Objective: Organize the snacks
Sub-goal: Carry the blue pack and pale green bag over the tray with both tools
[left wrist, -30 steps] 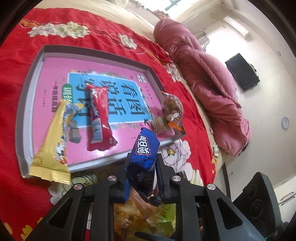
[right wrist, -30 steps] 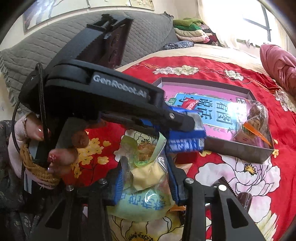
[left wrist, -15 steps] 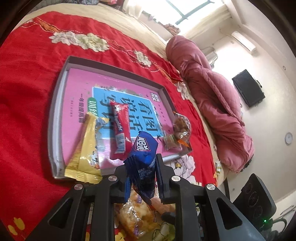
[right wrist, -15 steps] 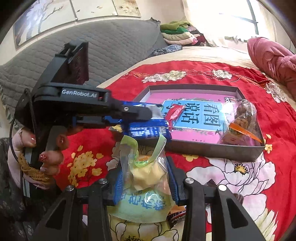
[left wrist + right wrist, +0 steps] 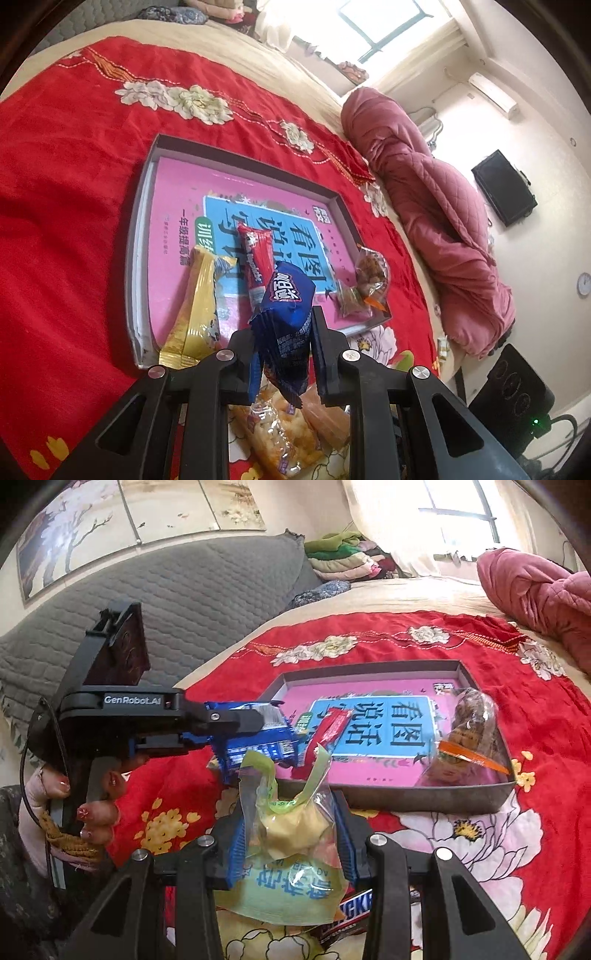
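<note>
My left gripper is shut on a blue snack packet, held up near the front edge of the grey tray. Inside the tray, on a pink book, lie a yellow wrapper, a red bar and clear nut bags. In the right wrist view my right gripper is shut on a green-and-clear snack bag in front of the tray. The left gripper with the blue packet shows there too, held by a hand.
Loose snack bags lie on the red flowered bedspread under my left gripper. A chocolate bar lies beneath my right one. A pink quilt is piled at the bed's far side, a grey headboard behind.
Both grippers have risen with their packets and pulled back a little from the tray. In the right wrist view the left gripper has shifted left and away.
</note>
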Demonstrator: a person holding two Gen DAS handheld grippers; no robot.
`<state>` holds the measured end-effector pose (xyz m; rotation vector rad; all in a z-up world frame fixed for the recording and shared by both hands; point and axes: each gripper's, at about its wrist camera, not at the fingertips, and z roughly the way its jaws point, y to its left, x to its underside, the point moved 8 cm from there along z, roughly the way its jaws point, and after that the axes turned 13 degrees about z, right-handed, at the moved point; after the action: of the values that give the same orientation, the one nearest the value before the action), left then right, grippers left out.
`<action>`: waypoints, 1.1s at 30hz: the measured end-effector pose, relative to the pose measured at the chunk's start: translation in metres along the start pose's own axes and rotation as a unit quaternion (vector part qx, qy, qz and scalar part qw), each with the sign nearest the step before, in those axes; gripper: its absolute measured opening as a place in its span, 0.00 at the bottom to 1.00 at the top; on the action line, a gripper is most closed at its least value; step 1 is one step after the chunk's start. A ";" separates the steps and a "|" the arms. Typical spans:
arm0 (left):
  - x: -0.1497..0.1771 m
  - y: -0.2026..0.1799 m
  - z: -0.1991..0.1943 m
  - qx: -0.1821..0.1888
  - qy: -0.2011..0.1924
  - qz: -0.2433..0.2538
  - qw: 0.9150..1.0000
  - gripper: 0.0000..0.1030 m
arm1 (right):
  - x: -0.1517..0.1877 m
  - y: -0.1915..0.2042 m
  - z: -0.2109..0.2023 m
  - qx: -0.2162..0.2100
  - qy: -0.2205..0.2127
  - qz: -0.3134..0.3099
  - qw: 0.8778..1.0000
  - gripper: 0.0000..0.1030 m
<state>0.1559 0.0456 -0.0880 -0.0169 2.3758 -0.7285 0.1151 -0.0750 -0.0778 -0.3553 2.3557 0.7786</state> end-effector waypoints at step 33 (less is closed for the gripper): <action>-0.013 0.029 0.017 -0.033 0.000 -0.007 0.999 0.22 | -0.066 -0.030 0.016 0.079 -0.032 0.061 0.994 0.40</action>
<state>0.1813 0.0642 -0.1063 -0.0624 2.4021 -0.6563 0.1859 -0.0856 -0.0594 -0.1175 2.3767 0.6443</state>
